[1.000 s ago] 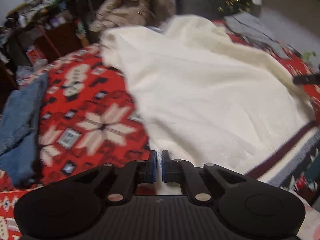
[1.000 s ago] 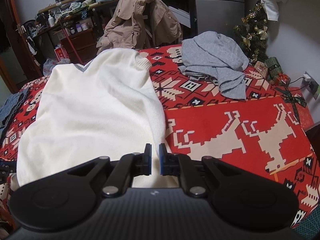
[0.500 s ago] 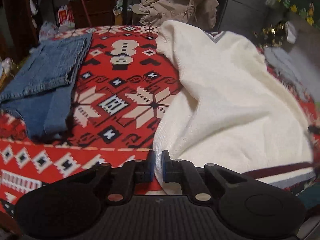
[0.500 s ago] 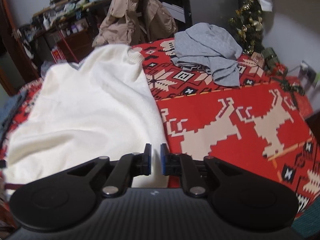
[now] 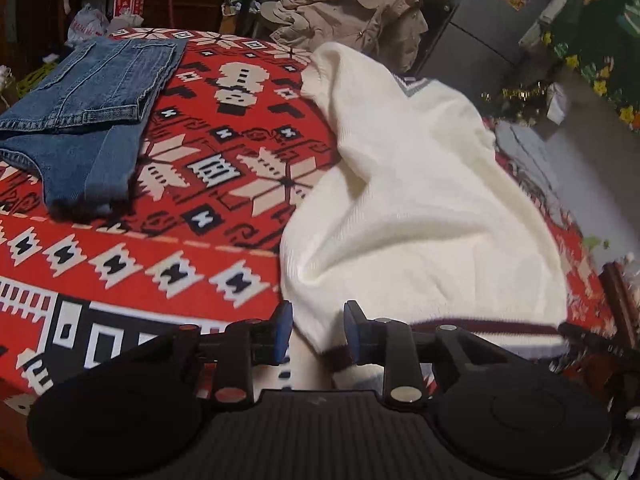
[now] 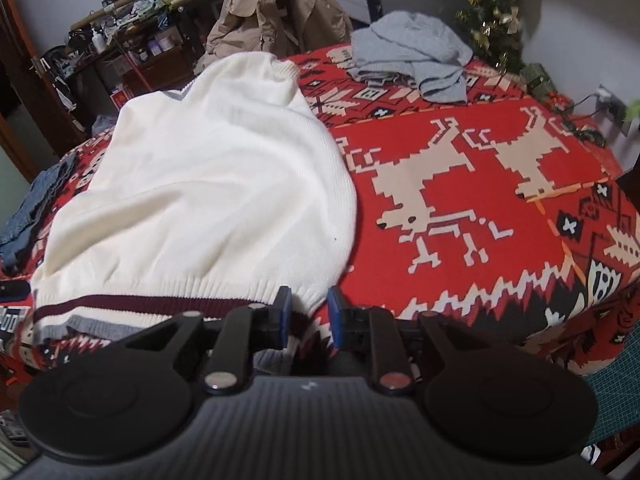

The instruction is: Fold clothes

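Observation:
A white knit sweater (image 5: 420, 208) with a maroon-striped hem and a grey V-neck lies spread on the red patterned blanket (image 5: 200, 168). Its collar points to the far side. My left gripper (image 5: 317, 332) is at the hem's near left corner and its jaws are opening. The corner lies loose between the blue pads (image 5: 283, 330). In the right wrist view the sweater (image 6: 208, 184) fills the left half. My right gripper (image 6: 309, 312) is at the hem's right corner, also opening, with the corner between its pads but not pinched.
Folded blue jeans (image 5: 88, 120) lie on the blanket's left side. A crumpled grey garment (image 6: 412, 52) sits at the far right. Behind the bed a beige coat (image 6: 272, 12) hangs over a chair. A small Christmas tree (image 6: 496, 12) stands beside cluttered shelves (image 6: 132, 20).
Both grippers were shut on the sweater's hem corners and now stand parted. The sweater has been drawn toward the near edge and lies flatter. The left view has rolled and shifted.

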A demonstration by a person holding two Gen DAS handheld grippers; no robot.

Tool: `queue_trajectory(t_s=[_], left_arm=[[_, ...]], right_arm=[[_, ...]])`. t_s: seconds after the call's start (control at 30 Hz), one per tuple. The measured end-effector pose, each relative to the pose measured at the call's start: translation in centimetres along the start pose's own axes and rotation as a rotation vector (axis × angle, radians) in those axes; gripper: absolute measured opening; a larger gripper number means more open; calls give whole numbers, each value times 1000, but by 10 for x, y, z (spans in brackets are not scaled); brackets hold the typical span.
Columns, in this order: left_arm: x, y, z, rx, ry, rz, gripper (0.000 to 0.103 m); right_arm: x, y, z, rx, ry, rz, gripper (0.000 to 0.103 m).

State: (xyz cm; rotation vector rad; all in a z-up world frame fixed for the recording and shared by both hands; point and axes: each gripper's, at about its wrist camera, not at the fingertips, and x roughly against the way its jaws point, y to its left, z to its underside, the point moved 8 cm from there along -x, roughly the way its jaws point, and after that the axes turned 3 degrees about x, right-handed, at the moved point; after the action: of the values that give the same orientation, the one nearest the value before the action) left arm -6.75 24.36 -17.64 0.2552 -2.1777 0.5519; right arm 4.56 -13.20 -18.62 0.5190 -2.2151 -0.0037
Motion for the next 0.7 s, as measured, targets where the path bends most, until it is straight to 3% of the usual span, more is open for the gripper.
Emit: queue_trajectory(t_s=[0.17, 0.33, 0.43, 0.47, 0.53, 0.7], left_arm=[[-8, -5, 13, 22, 0, 27, 33], [-15, -14, 12, 45, -26, 38, 30], [-18, -28, 16, -35, -26, -28, 20], [-17, -32, 17, -78, -37, -64, 15], [-16, -37, 18, -128, -47, -93, 12], [0, -31, 10, -297, -113, -213, 11]], right_arm=[[-3, 9, -1, 39, -25, 43, 40], [-5, 19, 0, 43, -40, 11, 42], [-4, 26, 4, 53, -42, -4, 26], [-4, 27, 5, 53, -41, -10, 14], [-3, 29, 6, 69, -44, -4, 12], [4, 26, -2, 271, -72, 138, 10]])
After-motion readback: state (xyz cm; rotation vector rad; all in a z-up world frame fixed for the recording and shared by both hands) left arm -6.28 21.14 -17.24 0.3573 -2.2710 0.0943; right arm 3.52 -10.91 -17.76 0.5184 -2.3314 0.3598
